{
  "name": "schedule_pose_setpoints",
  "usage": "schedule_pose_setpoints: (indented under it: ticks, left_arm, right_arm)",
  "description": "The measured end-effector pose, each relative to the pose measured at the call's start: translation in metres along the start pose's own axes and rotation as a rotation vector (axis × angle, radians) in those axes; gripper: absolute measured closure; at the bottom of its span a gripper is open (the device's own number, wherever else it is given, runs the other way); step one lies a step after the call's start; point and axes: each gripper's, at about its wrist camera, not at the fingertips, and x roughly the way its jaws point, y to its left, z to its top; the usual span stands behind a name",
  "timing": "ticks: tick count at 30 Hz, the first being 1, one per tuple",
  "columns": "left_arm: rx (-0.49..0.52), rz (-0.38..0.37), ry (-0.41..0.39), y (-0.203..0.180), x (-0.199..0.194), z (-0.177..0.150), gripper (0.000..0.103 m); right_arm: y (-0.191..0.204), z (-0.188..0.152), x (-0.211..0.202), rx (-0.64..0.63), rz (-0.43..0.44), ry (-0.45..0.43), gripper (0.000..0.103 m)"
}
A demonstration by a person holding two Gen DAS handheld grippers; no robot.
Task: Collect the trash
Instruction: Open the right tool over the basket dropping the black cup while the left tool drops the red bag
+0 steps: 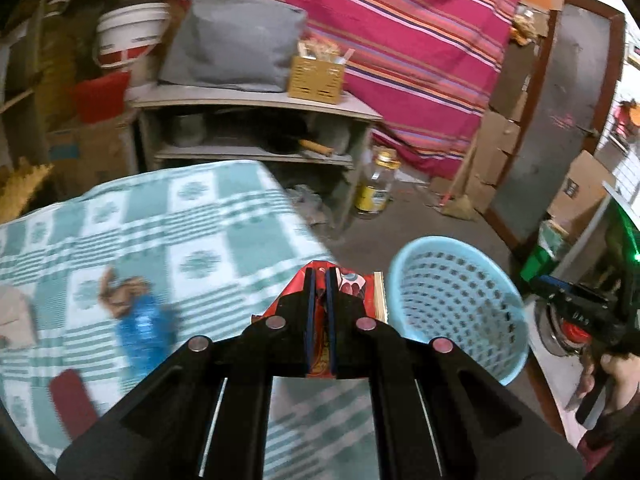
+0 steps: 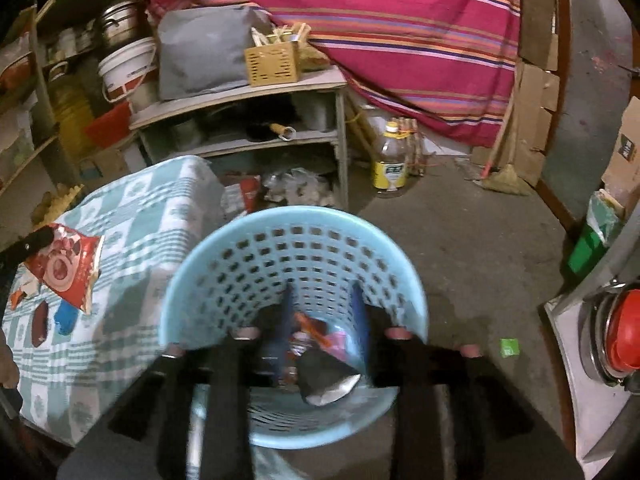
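Red snack wrapper (image 1: 352, 288) sat pinched in the left tongs (image 1: 320, 280), held over the checked counter (image 1: 192, 216) edge just left of the blue basket (image 1: 460, 304). Right tongs (image 2: 320, 308) stood part-open, empty, above the basket, other wrappers (image 2: 320, 360) lying inside.

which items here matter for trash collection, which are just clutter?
Job:
- red wrapper, in left gripper
- blue basket
- trash in basket
- blue scrap on table
- right gripper

Clutter:
- bottle
- bucket
- yellow box
- broom
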Motion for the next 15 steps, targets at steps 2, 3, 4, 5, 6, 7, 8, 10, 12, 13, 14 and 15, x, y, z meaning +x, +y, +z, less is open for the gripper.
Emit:
schedule_pose_setpoints:
  ticks: [2,3,4,5,6,7,8,10,12,13,14,15]
  left_arm:
    - [0.022,-0.035,0.001,-0.019,0.010,0.002,0.099]
    - [0.036,-0.050,0.008,-0.028,0.015,0.003,0.099]
    - [0.055,-0.066,0.014,-0.041,0.023,0.003,0.099]
    - [0.069,-0.077,0.018,-0.051,0.029,0.003,0.099]
    - [0.083,-0.091,0.023,-0.059,0.035,0.003,0.099]
    - [0.090,-0.100,0.027,-0.064,0.040,0.002,0.099]
    - [0.099,-0.113,0.036,-0.073,0.048,0.001,0.099]
    - [0.111,-0.141,0.060,-0.087,0.064,-0.002,0.099]
    - [0.128,-0.148,0.081,-0.097,0.078,-0.005,0.097]
    - [0.143,-0.146,0.093,-0.103,0.086,-0.007,0.091]
    - [0.151,-0.142,0.100,-0.106,0.091,-0.009,0.084]
    - [0.157,-0.135,0.105,-0.108,0.093,-0.010,0.065]
  right_arm:
    - [-0.008,-0.001,-0.005,-0.004,-0.031,-0.022,0.047]
    - [-0.010,-0.001,-0.005,-0.005,-0.037,-0.025,0.047]
    - [-0.016,-0.002,-0.005,-0.001,-0.041,-0.026,0.047]
    - [-0.020,-0.002,-0.006,0.007,-0.040,-0.027,0.047]
    - [-0.024,-0.003,-0.006,0.017,-0.038,-0.027,0.047]
    - [-0.028,-0.005,-0.005,0.029,-0.038,-0.027,0.047]
    - [-0.033,-0.006,-0.004,0.038,-0.038,-0.025,0.047]
    - [-0.039,-0.009,-0.001,0.051,-0.037,-0.020,0.046]
    - [-0.045,-0.011,0.002,0.058,-0.044,-0.016,0.046]
    - [-0.047,-0.012,0.004,0.060,-0.047,-0.013,0.047]
    - [-0.048,-0.013,0.007,0.062,-0.048,-0.010,0.047]
    - [-0.049,-0.014,0.008,0.064,-0.048,-0.007,0.047]
